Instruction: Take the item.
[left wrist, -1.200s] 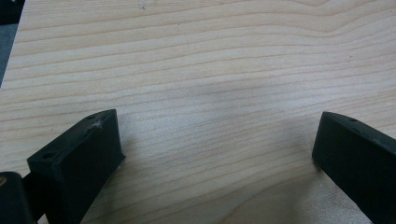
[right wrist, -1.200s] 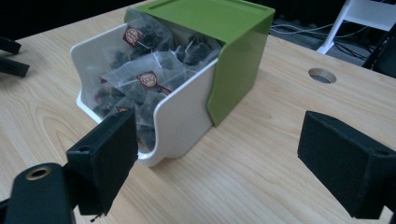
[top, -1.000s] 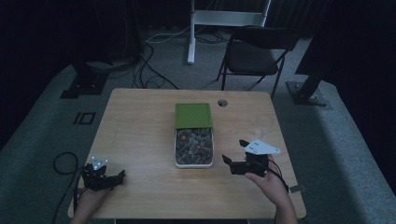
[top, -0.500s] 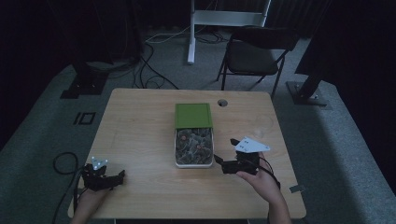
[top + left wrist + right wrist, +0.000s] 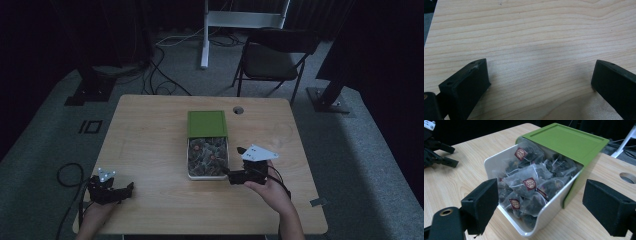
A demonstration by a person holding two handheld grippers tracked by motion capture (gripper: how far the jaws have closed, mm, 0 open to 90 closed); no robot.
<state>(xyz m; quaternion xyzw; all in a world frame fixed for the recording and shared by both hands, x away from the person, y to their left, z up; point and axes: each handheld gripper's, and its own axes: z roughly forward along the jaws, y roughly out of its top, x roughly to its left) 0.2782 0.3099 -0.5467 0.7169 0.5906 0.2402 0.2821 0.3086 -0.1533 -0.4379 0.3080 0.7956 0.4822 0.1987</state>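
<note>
White rectangular plastic box [image 5: 499, 167] of pyramid tea bags [image 5: 530, 182] at centre of light wooden worktop [image 5: 150, 145], green sliding lid [image 5: 566, 141] half covering it, right gripper [image 5: 231, 177] beside its near corner, jaws spread, left gripper [image 5: 127, 189] well apart at worktop's near left, jaws spread, black folding chair [image 5: 272, 55] beyond.
</note>
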